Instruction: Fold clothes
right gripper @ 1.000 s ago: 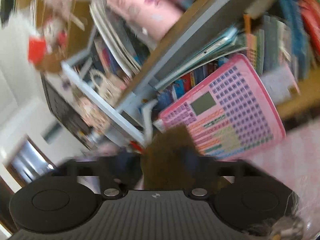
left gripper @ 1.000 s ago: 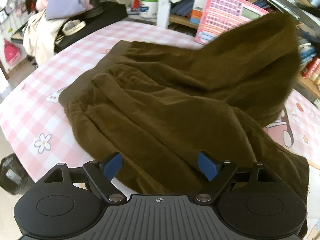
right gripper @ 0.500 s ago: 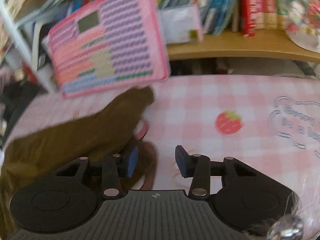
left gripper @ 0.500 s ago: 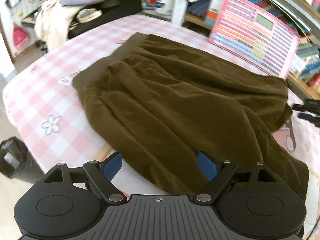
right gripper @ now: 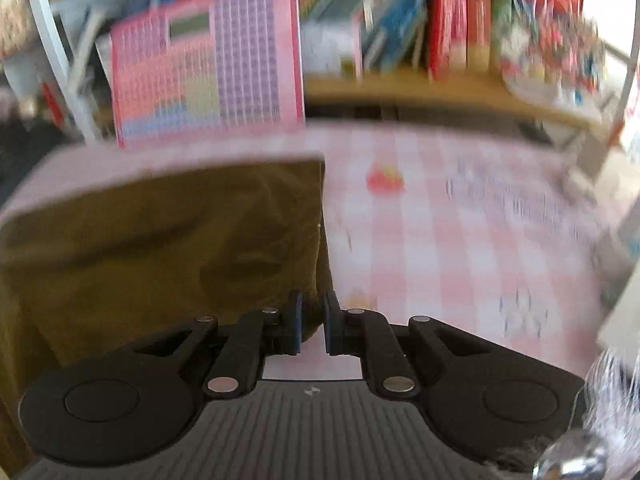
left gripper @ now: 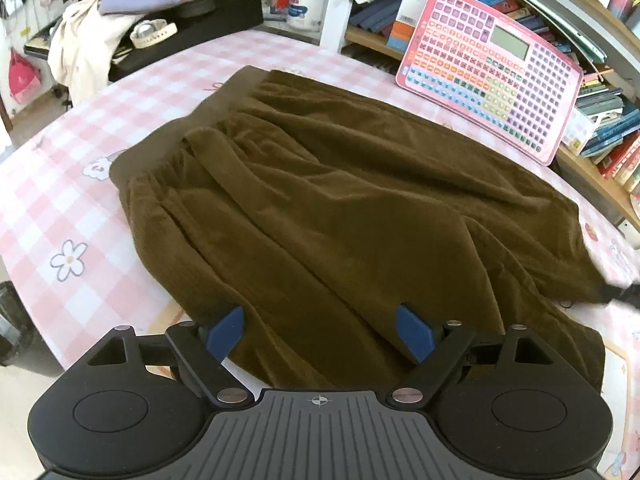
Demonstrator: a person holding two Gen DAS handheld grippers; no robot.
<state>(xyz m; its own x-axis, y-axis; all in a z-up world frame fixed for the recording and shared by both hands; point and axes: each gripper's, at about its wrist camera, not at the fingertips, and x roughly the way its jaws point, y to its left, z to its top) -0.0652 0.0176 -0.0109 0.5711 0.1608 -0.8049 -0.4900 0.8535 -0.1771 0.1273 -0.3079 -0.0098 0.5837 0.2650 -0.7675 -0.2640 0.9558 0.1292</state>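
On the pink checked tablecloth (left gripper: 60, 184), the brown garment (left gripper: 340, 208) lies spread, waistband (left gripper: 192, 120) at its left end. Over its near edge my left gripper (left gripper: 320, 334) hangs wide open, holding nothing. At the garment's right end, my right gripper (right gripper: 311, 322) has its jaws nearly together by the hem corner; whether cloth is pinched I cannot tell. It looks soft, thick and floppy, so I'd grip corners and hems.

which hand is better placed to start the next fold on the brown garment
Left, probably. The left tool hangs open over the brown garment's near edge. The right tool is shut at the far side edge, apparently gripping nothing.
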